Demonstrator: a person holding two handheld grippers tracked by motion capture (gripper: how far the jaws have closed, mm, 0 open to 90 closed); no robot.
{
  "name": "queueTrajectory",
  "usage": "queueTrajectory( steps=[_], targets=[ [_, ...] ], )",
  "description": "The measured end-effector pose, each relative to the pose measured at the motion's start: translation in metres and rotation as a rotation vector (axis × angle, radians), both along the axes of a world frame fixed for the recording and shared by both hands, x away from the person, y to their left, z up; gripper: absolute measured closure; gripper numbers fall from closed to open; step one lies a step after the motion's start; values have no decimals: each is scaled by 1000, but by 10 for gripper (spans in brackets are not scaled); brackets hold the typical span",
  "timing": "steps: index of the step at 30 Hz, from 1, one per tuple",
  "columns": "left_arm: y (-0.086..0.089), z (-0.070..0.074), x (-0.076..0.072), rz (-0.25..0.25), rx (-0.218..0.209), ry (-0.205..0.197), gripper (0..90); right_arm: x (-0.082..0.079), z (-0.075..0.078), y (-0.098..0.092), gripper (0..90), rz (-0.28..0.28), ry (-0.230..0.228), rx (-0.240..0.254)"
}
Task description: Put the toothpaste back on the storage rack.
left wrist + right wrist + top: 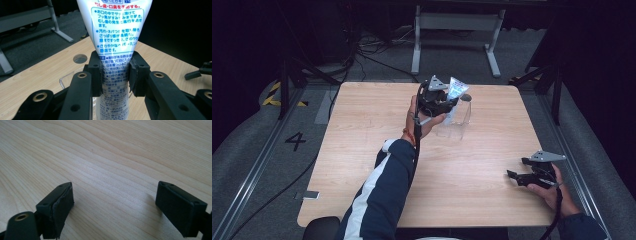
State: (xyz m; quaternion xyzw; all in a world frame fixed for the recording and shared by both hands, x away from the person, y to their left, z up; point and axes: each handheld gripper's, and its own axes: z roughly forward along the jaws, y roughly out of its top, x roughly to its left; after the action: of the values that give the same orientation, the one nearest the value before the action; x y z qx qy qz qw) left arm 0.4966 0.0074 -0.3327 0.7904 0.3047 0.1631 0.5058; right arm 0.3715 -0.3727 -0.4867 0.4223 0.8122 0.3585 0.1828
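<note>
Tube (113,37) clamped in left gripper (438,100) jaws, above glass (457,120) on surface (362,150).
Keep tube upright, lower centrally into glass; right gripper (518,176), five o'clock, jaws wide, empty.

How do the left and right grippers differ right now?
The left gripper is shut on the toothpaste tube; the right gripper is open with nothing between its jaws. The left is raised beside the clear cup; the right sits low over the table. Both have black jaws.
</note>
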Motion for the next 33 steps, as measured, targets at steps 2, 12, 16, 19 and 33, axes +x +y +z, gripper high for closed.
queueTrajectory(
  steps=[2,12,16,19,33],
  targets=[
    [-2,-1,3,0,-3,-3,684,0,0,0,149,1,-2,-1],
    [-11,-12,20,31,-2,4,683,0,0,0,149,2,-2,-2],
    [-12,-17,26,42,-16,1,683,0,0,0,149,0,-2,0],
    [-14,-20,30,49,-23,1,683,0,0,0,149,1,-2,0],
    [-21,-41,37,109,-30,-31,681,0,0,0,149,2,0,0]
  ],
)
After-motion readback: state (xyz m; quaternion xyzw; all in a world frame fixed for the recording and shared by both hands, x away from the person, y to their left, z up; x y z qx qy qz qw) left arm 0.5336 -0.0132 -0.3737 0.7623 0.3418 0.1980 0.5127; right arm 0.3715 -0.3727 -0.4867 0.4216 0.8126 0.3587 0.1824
